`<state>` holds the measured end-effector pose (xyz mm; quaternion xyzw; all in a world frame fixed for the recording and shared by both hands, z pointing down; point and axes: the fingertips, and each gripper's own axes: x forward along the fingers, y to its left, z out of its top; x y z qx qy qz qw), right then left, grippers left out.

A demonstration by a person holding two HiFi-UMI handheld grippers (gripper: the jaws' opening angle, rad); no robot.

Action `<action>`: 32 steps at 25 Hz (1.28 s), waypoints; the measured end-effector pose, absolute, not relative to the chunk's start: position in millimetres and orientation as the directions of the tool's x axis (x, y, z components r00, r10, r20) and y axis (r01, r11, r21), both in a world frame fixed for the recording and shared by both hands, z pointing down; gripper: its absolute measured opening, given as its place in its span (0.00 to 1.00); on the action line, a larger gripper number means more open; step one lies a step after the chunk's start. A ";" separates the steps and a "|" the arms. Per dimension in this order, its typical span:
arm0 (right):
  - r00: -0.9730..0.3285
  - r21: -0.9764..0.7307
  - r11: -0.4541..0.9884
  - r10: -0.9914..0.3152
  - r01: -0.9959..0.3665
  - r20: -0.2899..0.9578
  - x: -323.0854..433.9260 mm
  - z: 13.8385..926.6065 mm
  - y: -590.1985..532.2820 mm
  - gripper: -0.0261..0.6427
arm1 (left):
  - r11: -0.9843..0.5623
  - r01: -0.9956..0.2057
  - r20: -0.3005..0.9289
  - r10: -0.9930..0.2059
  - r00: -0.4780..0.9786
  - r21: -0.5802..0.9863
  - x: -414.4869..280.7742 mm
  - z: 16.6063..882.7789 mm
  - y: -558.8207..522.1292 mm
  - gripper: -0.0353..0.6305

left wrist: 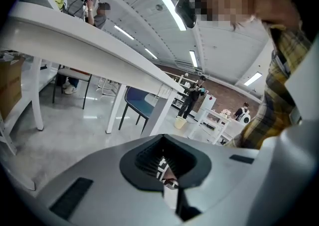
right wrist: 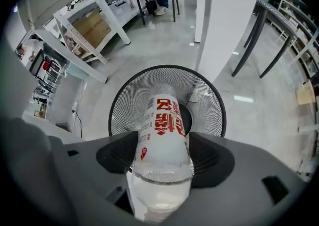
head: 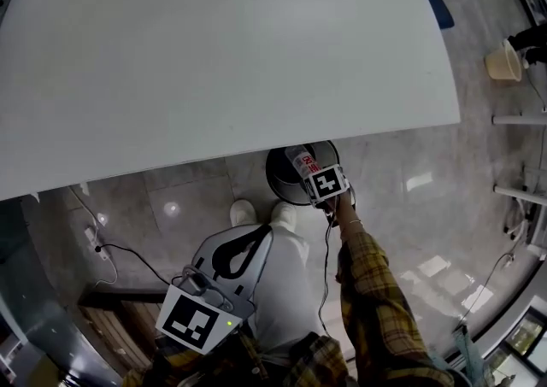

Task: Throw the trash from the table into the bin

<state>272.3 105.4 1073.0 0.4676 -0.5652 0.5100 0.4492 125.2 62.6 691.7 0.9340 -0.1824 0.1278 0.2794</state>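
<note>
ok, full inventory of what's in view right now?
table: 1, white, fills the upper head view
bin: 1, black mesh, on the floor by the table edge
bottle: 1, clear with white label and red print, over the bin
chair: 1, blue, by a far table
bucket: 1, beige, floor, far right
floor cable: 1, black, left of the feet
cardboard box: 1, brown, on a far rack
sleeve: 1, yellow plaid, right arm
right gripper: 1, grey, fingers shut on bottle
left gripper: 1, grey, shut, empty

Bin (right wrist: pixel 124 113) mouth wide open at frame centre under the bottle (right wrist: pixel 164 135); table leg (right wrist: pixel 227 20) crowds its upper-right rim, open floor (right wrist: pixel 149 45) upper left.
</note>
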 end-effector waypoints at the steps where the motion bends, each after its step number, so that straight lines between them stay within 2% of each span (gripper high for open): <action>1: -0.160 -0.158 0.033 -0.077 -0.987 0.984 272.0 1074.1 103.8 0.49 | -0.775 -0.414 0.343 -0.270 0.900 0.478 123.7 693.3 62.3 0.06; 12: -0.197 -0.204 -0.083 -0.090 -0.975 0.976 258.6 1032.6 119.1 0.49 | -0.772 -0.408 0.337 -0.265 0.903 0.487 122.2 654.9 54.6 0.06; 25: -0.217 -0.240 -0.151 -0.155 -0.959 0.964 251.2 884.0 124.7 0.49 | -0.807 -0.350 0.278 -0.239 0.930 0.476 131.0 514.5 53.0 0.06; 32: -0.261 -0.312 -0.176 -0.262 -0.933 0.929 251.9 791.0 119.9 0.49 | -0.837 -0.322 0.229 -0.242 0.943 0.443 132.0 446.0 51.3 0.06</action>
